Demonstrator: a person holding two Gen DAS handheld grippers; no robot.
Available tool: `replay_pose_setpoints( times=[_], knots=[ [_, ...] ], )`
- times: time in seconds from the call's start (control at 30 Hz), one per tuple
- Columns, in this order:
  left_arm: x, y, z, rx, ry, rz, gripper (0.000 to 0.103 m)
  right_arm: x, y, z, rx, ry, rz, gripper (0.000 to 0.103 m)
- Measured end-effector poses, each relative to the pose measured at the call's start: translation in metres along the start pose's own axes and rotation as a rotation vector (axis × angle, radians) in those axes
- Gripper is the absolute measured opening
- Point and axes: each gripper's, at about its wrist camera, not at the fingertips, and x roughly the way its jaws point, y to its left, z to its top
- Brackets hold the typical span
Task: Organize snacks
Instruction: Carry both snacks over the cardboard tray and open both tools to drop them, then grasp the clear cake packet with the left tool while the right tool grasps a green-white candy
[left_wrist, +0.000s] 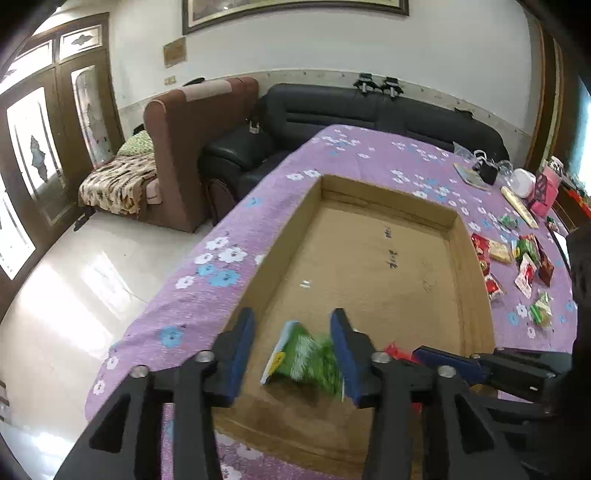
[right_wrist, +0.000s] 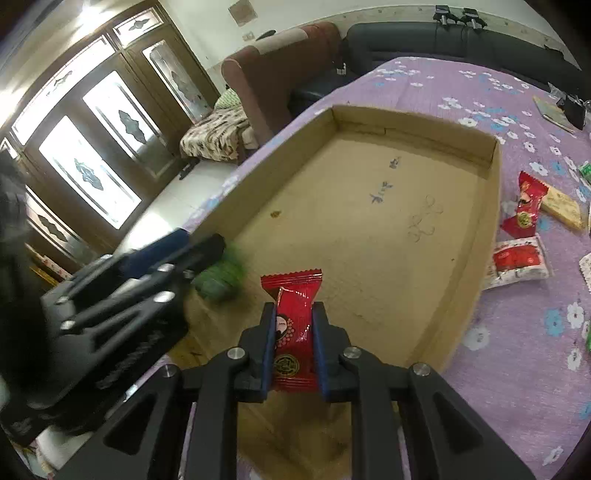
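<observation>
A shallow open brown cardboard box (left_wrist: 373, 258) lies on a desk covered with a purple cloth printed with white and blue flowers (left_wrist: 229, 236).

The left tool (left_wrist: 291, 347) hangs over the near end of the box with its blue-padded jaws spread apart. A green snack packet (left_wrist: 306, 358), blurred, sits between them over the box floor; it lies close against the right-hand pad, but the blur leaves it unclear whether they touch, and it is clear of the other. Its long axis tilts, the white-edged end pointing up and away from the camera.

The right tool (right_wrist: 293, 343) is clenched on one red sweet wrapper with a cartoon figure (right_wrist: 293, 325), held above the near end of the box. The wrapper's long axis runs along the fingers, its crimped end pointing forward toward the far wall of the box.

Inside the box only these two snacks show.

To the right of the box, loose snacks lie on the cloth. In the right wrist view three lie nearest the box wall: one more red wrapper (right_wrist: 524, 206), one pale rectangular bar (right_wrist: 561, 205), and one red-and-white packet (right_wrist: 519, 262). Further green and red packets (left_wrist: 528, 254) lie scattered beyond; the blur makes a sure count impossible.
</observation>
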Motion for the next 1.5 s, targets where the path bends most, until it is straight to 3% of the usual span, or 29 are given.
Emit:
replay_pose_setpoints(
  times=[0.1,0.3,0.5,0.9,1.33,1.5],
  knots=[
    [-0.007,-0.002,0.002,-0.002,-0.023,0.002,0.063,-0.006,0.005,0.000,-0.018,-0.018,-0.011,0.022],
    [-0.022,-0.012,0.006,0.021,-0.059,0.002,0.065,-0.026,0.007,-0.002,-0.038,-0.076,-0.039,0.029],
    [-0.035,-0.035,0.007,0.080,-0.079,0.012,0.068,-0.059,-0.018,-0.007,0.017,-0.140,-0.045,0.038],
    [-0.050,-0.097,0.006,0.209,-0.094,-0.026,0.073,-0.123,-0.113,-0.033,0.167,-0.233,-0.174,0.041],
    [-0.049,-0.140,0.003,0.284,-0.068,-0.063,0.078,-0.157,-0.191,-0.055,0.283,-0.255,-0.273,0.044],
    [-0.044,-0.147,0.004,0.275,-0.041,-0.105,0.078,-0.162,-0.234,-0.059,0.393,-0.242,-0.316,0.046]
  ],
)
